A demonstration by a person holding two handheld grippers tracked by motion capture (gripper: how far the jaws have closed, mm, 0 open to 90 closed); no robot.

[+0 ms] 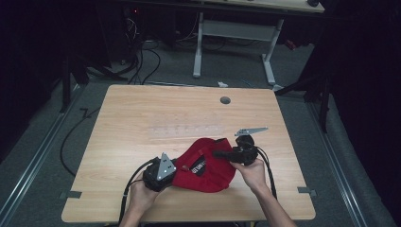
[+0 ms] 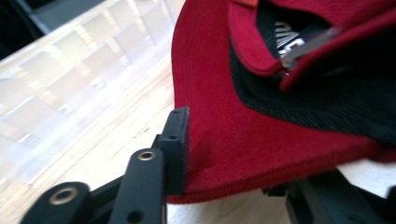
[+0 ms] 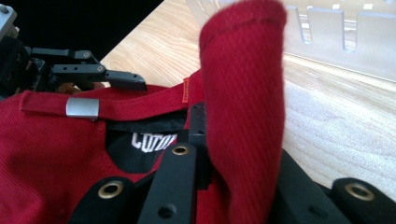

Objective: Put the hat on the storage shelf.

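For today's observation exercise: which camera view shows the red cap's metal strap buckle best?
The right gripper view: the silver buckle sits clear and sharp on the red cap's back strap. The left gripper view catches it as a blurred grey sliver. In the high view the cap is too small to make the buckle out.

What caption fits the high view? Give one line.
Two hand-held grippers, left and right, hold a red cap on a wooden table.

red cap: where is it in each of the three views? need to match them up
High view: red cap lies low centre on the table, between the two grippers.
Left gripper view: its brim fills the right and centre, held between the jaws.
Right gripper view: the cap spreads lower left, a fold standing up the middle between the jaws.
Shared landmark: the white-lettered black label inside the cap.
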